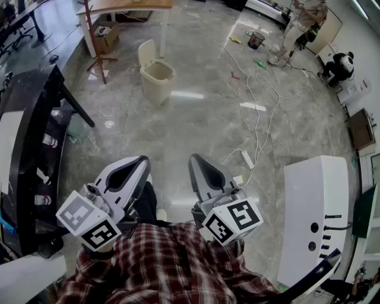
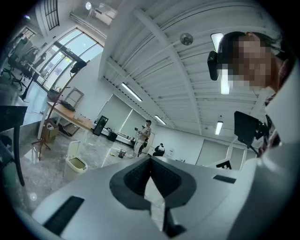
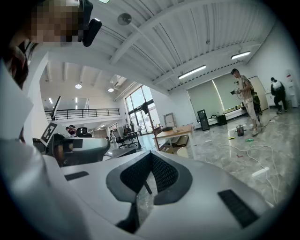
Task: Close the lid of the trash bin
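The beige trash bin (image 1: pixel 158 77) stands on the marble floor well ahead of me, its lid (image 1: pixel 146 52) tipped up and open at the back. Both grippers hover close to my body, far short of the bin. My left gripper (image 1: pixel 143 159) is shut with nothing in it, and my right gripper (image 1: pixel 193 158) is also shut and empty. In the left gripper view the bin (image 2: pixel 75 163) shows small at the left, beyond the shut gripper (image 2: pixel 150 157). In the right gripper view only the bin's lid (image 3: pixel 182 151) peeks over the shut gripper (image 3: pixel 151 153).
A black desk (image 1: pixel 35 136) runs along my left and a white cabinet (image 1: pixel 314 214) stands at my right. A white cable with a power strip (image 1: pixel 246 157) trails across the floor. Behind the bin are a wooden table (image 1: pixel 124 6) and a cardboard box (image 1: pixel 107 35). A person (image 1: pixel 300 24) stands far off.
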The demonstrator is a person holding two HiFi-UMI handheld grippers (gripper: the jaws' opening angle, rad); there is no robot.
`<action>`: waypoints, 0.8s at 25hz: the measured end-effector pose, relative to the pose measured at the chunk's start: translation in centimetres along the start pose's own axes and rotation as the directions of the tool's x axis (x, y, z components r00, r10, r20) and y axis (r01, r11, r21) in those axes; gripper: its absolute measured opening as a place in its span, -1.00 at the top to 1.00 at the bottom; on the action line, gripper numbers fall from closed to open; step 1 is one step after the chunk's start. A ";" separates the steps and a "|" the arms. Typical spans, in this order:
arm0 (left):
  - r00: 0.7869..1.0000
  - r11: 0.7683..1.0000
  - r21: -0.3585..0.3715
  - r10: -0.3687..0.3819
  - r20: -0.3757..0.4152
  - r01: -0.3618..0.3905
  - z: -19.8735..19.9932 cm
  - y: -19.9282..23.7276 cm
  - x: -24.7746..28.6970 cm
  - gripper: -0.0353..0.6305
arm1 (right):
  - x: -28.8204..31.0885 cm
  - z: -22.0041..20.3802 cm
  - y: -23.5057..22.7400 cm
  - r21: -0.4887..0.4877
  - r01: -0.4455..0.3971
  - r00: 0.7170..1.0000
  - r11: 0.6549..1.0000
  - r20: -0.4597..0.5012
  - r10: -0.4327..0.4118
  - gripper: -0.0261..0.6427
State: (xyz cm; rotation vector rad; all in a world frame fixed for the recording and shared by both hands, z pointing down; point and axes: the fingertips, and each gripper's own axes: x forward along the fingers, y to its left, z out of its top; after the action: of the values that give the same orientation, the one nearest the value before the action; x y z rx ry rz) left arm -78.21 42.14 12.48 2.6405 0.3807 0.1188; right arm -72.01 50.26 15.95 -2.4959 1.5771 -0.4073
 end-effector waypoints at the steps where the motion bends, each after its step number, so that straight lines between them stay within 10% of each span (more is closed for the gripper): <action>1: 1.000 1.000 -0.002 0.000 0.001 0.000 0.1 0.7 0.6 0.87 | 0.8 0.1 -0.5 -0.001 -0.001 1.000 1.000 -0.002 0.001 0.89; 20: 0.999 0.998 -0.036 -0.043 0.007 0.043 7.6 20.1 16.2 0.87 | 23.0 3.6 -11.7 -0.026 0.023 0.998 0.999 -0.054 -0.024 0.89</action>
State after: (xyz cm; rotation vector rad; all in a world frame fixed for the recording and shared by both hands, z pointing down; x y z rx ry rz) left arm -56.58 26.37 15.28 2.5949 0.4286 0.1024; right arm -51.53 34.48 19.05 -2.5450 1.5833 -0.4651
